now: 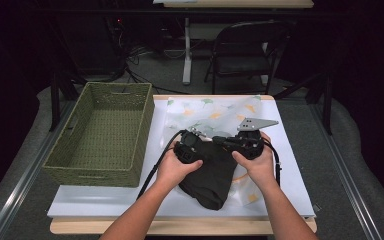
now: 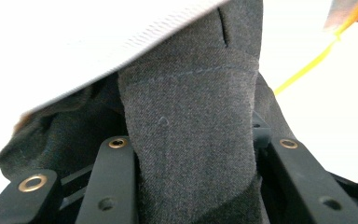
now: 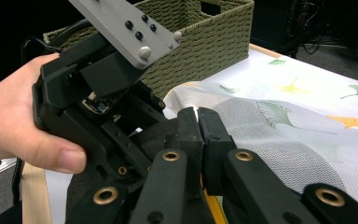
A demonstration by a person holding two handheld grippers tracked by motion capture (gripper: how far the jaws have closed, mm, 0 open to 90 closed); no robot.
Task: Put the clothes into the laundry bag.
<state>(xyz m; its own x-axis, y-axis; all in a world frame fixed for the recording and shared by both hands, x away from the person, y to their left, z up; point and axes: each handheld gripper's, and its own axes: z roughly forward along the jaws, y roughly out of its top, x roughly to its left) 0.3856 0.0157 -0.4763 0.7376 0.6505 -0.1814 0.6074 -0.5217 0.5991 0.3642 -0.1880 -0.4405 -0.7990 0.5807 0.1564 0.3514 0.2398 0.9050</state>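
Grippers share the load: left gripper point(image 2: 193, 186) pinches the dark garment point(image 1: 211, 172), right gripper point(image 3: 199, 140) clamps shut on the mesh bag's point(image 3: 279, 140) edge, holding it open for stuffing.

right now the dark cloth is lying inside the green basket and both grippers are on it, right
Not quite. The dark cloth lies on the table beside the green basket, not inside it, as the high view shows. The left gripper and right gripper are both on it.
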